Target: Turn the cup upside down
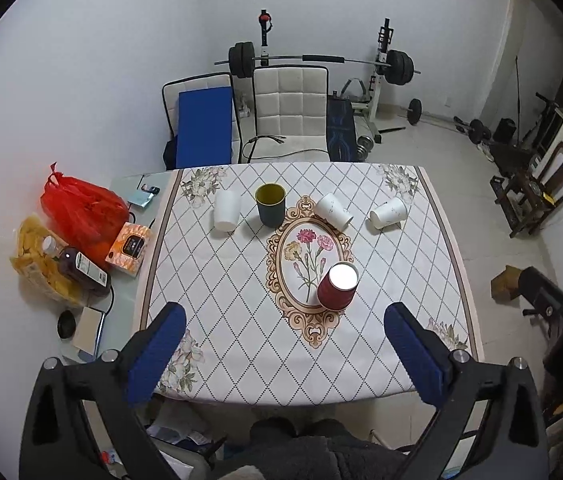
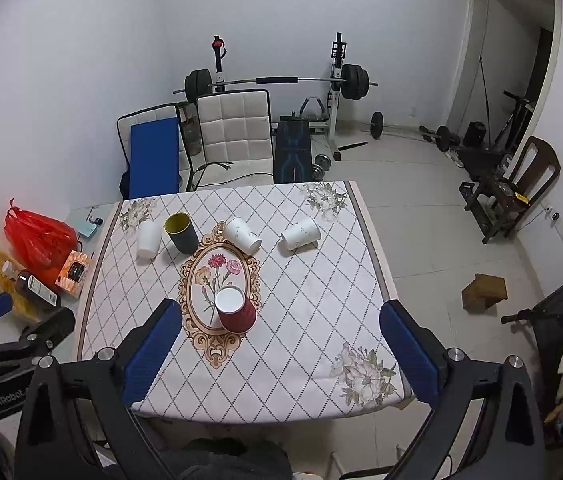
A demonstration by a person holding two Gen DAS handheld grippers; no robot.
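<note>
A red paper cup point(image 1: 337, 286) stands upside down, white base up, on the flower medallion of the tablecloth; it also shows in the right wrist view point(image 2: 236, 309). My left gripper point(image 1: 285, 326) is open and empty, held back above the table's near edge. My right gripper point(image 2: 281, 320) is open and empty too, just short of the red cup. A dark cup with a yellow inside point(image 1: 270, 204) stands upright at the back.
A white cup point(image 1: 226, 210) stands upside down at the back left. Two white cups point(image 1: 333, 210) point(image 1: 388, 212) lie on their sides at the back right. Bags, a bottle point(image 1: 81, 270) and a box point(image 1: 129, 248) sit to the left of the table point(image 1: 241, 300). Chairs and a barbell rack stand behind.
</note>
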